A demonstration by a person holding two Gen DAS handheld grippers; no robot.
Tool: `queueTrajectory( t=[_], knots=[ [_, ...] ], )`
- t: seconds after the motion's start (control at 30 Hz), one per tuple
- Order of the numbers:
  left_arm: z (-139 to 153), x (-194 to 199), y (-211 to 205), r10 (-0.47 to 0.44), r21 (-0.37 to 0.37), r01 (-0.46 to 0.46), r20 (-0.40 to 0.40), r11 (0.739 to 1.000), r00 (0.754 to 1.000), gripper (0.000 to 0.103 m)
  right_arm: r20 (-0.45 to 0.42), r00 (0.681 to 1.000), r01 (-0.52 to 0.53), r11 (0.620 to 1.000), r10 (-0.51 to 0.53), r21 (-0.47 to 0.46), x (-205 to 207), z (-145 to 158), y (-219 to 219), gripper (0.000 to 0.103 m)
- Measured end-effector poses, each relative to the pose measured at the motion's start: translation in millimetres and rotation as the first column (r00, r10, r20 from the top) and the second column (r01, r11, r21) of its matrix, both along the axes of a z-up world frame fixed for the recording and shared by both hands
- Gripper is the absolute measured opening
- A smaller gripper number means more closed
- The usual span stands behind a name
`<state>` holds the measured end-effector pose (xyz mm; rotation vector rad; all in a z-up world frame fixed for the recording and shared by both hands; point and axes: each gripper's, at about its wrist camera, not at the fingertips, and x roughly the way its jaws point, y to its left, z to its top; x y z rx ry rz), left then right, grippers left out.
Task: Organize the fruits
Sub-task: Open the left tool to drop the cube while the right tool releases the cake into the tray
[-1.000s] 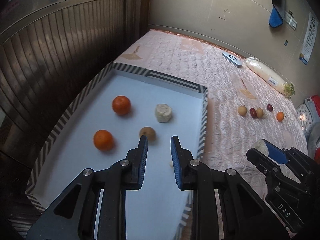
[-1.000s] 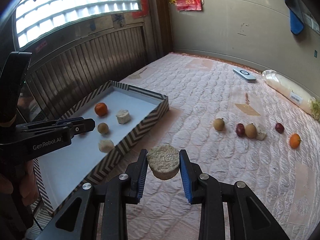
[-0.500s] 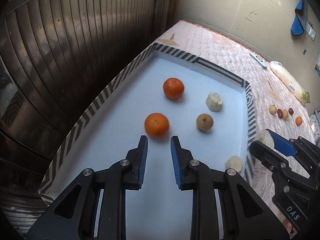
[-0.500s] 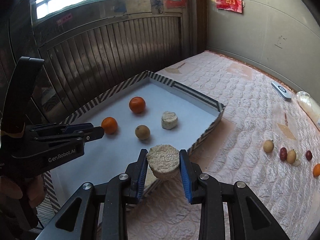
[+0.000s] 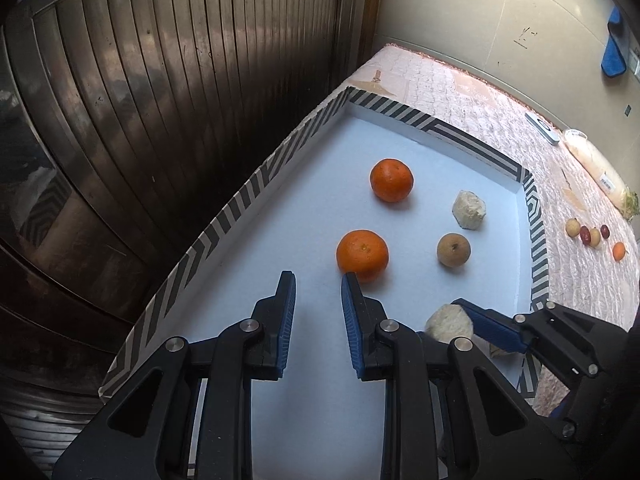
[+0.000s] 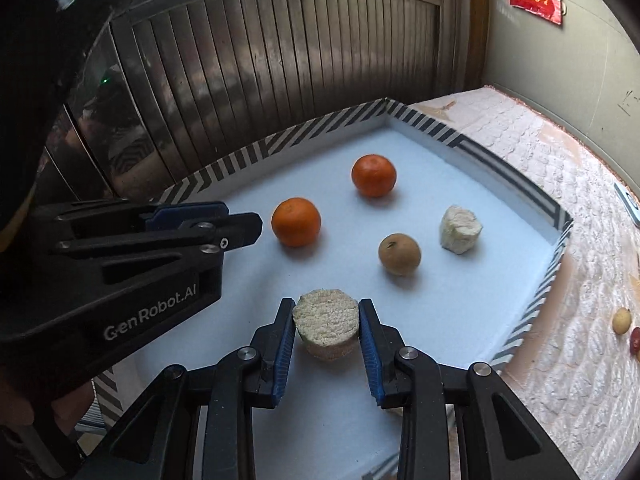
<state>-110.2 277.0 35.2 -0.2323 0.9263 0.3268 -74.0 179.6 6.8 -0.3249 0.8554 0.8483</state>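
Right wrist view: our right gripper (image 6: 327, 326) clamps the pale round chunk (image 6: 326, 329) squarely between both pads, over the tray (image 6: 460, 136) floor. Our left gripper (image 5: 318, 312) is empty, jaws slightly apart, nearest orange (image 5: 362, 255) just beyond its right fingertip.

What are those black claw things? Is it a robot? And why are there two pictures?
No robot here: a person holds a pinching tool, called a gripper, in each hand. Each one has a camera looking along its two fingers, so you get two pictures of one scene. The left gripper is open and holds nothing. The right gripper pinches a pale, crumbly round chunk above a striped tray. Lying in the tray are two oranges, a small brown fruit and another pale chunk. More small fruits wait on the pink quilt beside it.
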Motion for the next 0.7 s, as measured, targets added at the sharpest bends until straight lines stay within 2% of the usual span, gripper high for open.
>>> queueTrajectory(
  t=[0.1,0.23,0.3,0.37,0.43,0.7],
  knots=[
    [0,1,0,0.003,0.002,-0.003,0.001,1.000,1.000,0.024,0.003,1.000,0.006,1.000,-0.006,0.014,0,-2,1,0.030],
    [2,1,-3,0.004,0.008,-0.004,0.006,1.000,1.000,0.026,-0.003,1.000,0.010,0.999,-0.010,0.050,-2,1,-5,0.040],
    [4,0,-5,0.007,0.017,-0.007,0.013,1.000,1.000,0.030,0.007,1.000,0.014,0.998,-0.014,0.061,-4,5,-7,0.041],
    [6,-1,-8,0.011,0.023,-0.011,0.026,1.000,1.000,0.047,0.018,1.000,0.021,0.997,-0.023,0.069,-5,10,-10,0.041],
    [10,-3,-9,0.017,0.029,-0.018,0.045,0.999,0.999,0.055,0.026,0.999,0.038,0.997,-0.040,0.073,-6,14,-14,0.042],
    [19,-2,-24,0.008,0.050,-0.011,0.071,0.999,0.997,0.055,0.074,0.991,0.105,0.992,-0.110,0.073,-7,26,-36,0.043]
  ],
)
